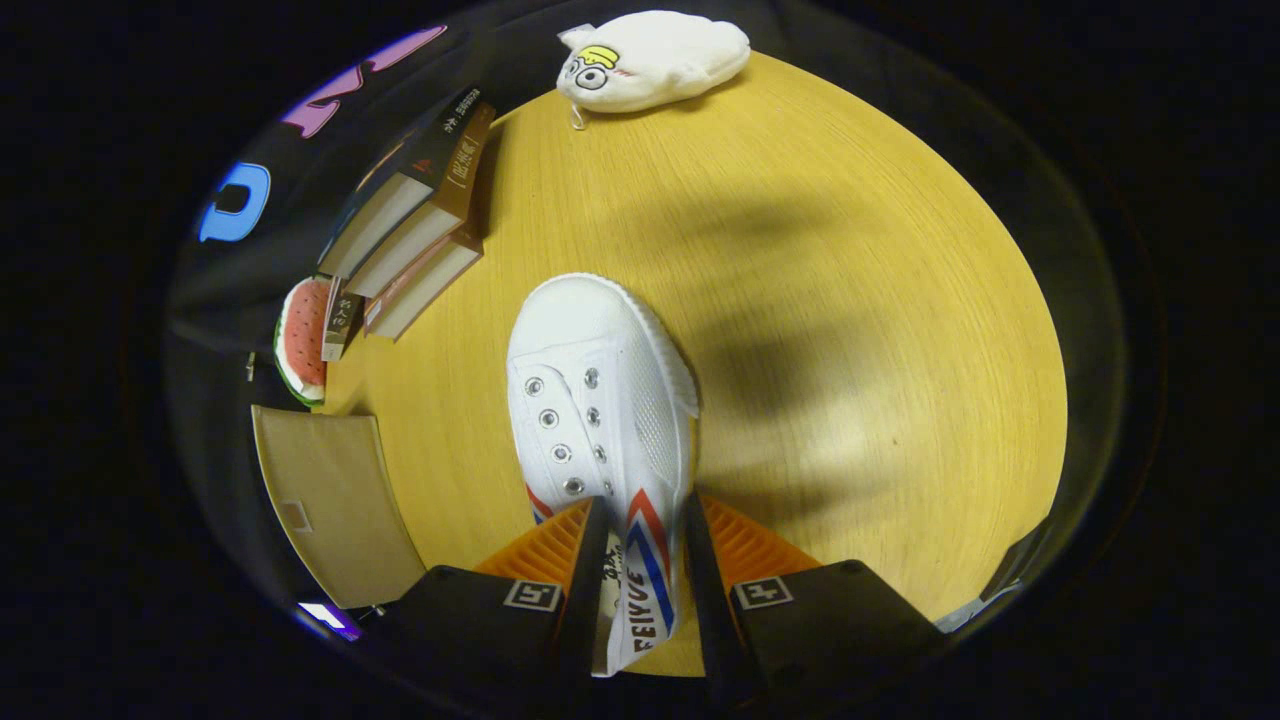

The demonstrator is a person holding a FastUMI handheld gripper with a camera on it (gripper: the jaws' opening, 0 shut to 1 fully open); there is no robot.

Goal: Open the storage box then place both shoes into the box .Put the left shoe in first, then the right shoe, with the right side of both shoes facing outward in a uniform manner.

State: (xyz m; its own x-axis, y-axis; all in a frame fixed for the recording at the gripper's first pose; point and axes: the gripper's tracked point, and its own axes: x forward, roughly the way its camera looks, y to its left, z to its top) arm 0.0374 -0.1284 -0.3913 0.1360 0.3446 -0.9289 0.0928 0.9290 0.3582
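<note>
the claw point(640, 560) is clenched on a white canvas shoe point(600, 400), one finger on each side of the shoe's rear part, near the striped flank, so the heel end sits between the fingers and the toe points away, far across the tabletop point(850, 300). gripping at the narrow collar rather than the wide toe looks sensible: both fingers can press the sides there, and the long toe end hangs free ahead for steering into a box. whether the shoe is lifted or resting on the wood cannot be told.

to the near left lies a tan flat panel point(325, 500), likely part of the storage box or its lid, though which is unclear. farther left a stack of books point(415, 230) leans, with a watermelon-slice toy point(303, 340) beside it. at the far edge sits a white plush pouch point(650, 60), well apart from the shoe.

judging by this, the shoe is in hand and not yet in the box.
</note>
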